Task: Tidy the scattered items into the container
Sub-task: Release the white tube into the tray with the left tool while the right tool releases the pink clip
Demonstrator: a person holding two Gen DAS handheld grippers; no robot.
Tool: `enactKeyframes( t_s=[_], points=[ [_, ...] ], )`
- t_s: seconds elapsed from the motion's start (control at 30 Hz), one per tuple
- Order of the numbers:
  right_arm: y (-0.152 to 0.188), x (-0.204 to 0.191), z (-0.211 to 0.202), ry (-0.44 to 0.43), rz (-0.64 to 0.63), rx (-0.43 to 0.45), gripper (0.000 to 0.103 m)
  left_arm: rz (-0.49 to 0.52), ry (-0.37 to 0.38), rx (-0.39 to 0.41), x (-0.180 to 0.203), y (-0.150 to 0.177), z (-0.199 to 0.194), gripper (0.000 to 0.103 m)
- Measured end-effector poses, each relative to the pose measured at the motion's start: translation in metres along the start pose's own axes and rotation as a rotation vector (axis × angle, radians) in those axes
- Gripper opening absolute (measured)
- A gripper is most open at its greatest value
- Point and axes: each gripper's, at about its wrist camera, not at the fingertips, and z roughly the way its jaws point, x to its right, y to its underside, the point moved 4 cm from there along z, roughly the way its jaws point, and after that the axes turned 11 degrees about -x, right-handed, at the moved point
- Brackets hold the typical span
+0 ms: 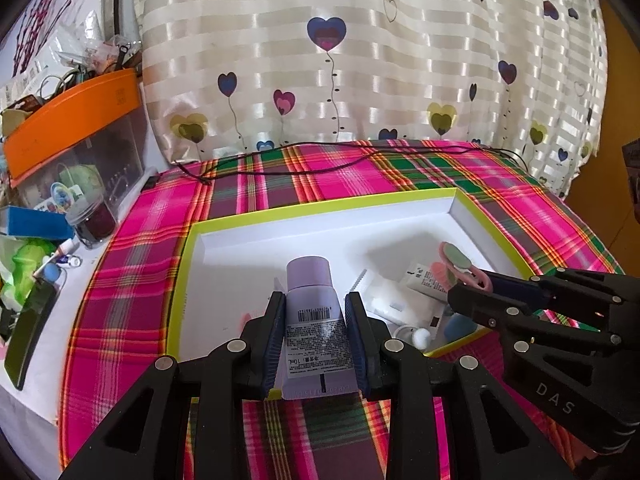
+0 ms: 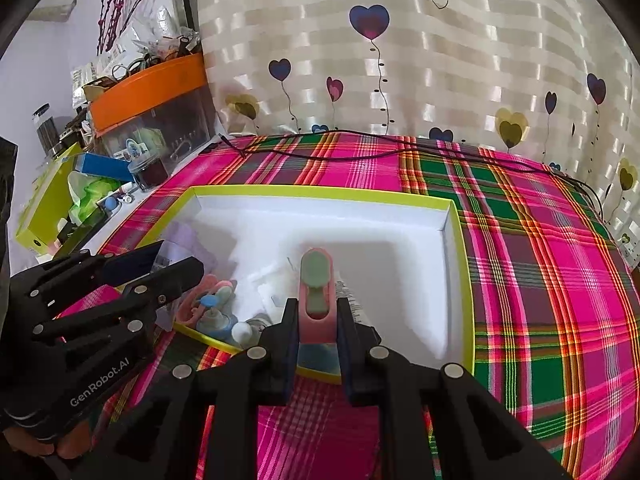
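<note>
Left gripper (image 1: 316, 316) clamped on a lilac tube (image 1: 314, 312) over the near-left part of the white box with yellow-green rim (image 1: 320, 206), right gripper (image 2: 318, 320) clamped on a pink clip with green pad (image 2: 317, 292) over the box's near edge, plaid cloth (image 2: 540, 280) beneath, heart-print curtain (image 2: 400, 60) behind.

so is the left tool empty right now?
No, the left tool is shut on a lilac tube, held above the near edge of the yellow-rimmed box.

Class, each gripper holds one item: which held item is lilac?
The tube in the left gripper; the right gripper holds a pink-and-green tool.
</note>
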Motion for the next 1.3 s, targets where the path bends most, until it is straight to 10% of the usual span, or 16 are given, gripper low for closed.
enactKeyframes(
  t_s=[1.3],
  points=[
    [0.009, -0.002, -0.021, -0.012, 0.018, 0.032, 0.030, 0.010, 0.039, -0.008, 0.006, 0.003, -0.006, 0.031]
  ],
)
